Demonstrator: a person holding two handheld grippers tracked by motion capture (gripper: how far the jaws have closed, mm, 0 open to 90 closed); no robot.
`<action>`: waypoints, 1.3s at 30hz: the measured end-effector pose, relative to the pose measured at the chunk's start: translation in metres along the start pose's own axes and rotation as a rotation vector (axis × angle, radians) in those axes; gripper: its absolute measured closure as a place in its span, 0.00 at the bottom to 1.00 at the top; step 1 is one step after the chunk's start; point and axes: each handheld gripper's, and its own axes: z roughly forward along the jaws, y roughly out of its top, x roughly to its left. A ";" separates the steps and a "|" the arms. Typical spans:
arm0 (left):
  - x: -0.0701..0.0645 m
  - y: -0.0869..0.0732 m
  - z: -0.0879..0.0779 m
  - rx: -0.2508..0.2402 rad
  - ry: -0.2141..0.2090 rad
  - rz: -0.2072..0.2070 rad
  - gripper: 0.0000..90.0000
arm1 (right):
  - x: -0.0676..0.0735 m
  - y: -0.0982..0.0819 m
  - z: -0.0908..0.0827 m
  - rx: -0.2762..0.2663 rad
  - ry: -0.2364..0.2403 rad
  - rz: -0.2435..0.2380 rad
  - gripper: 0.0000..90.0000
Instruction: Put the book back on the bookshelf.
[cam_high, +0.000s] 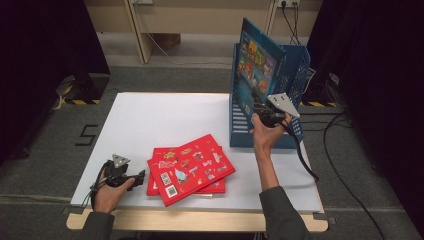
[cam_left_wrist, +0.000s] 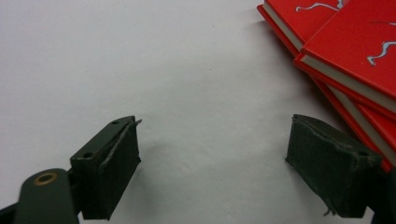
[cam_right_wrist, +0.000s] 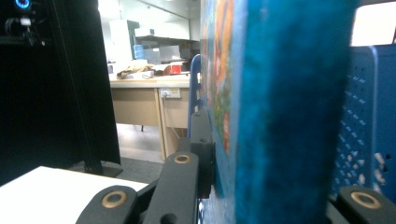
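A blue picture book (cam_high: 256, 59) stands upright in the blue file rack (cam_high: 295, 75) at the table's right. My right gripper (cam_high: 263, 113) is shut on the book's lower edge; in the right gripper view the blue book (cam_right_wrist: 275, 112) sits pressed between the two jaws. Two red books (cam_high: 191, 168) lie stacked and fanned on the white table (cam_high: 150, 120) near the front. My left gripper (cam_high: 140, 175) rests on the table just left of them, open and holding nothing; the left gripper view shows the red books (cam_left_wrist: 345, 51) at its upper right.
The rack has slotted sides and stands at the table's right edge. A cable (cam_high: 305, 160) trails from the right gripper over the table edge. The white tabletop stretches bare to the left and back. Dark curtains flank both sides.
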 end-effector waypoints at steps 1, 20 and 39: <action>0.000 0.000 0.000 0.000 -0.001 -0.001 0.18 | 0.000 0.000 0.000 0.000 0.000 0.000 0.92; -0.001 0.000 0.000 0.000 -0.004 0.000 0.18 | 0.003 -0.024 0.047 0.065 -0.080 0.015 0.91; -0.002 0.000 -0.001 -0.001 -0.004 0.001 0.18 | 0.011 -0.042 0.057 0.153 -0.079 0.011 0.88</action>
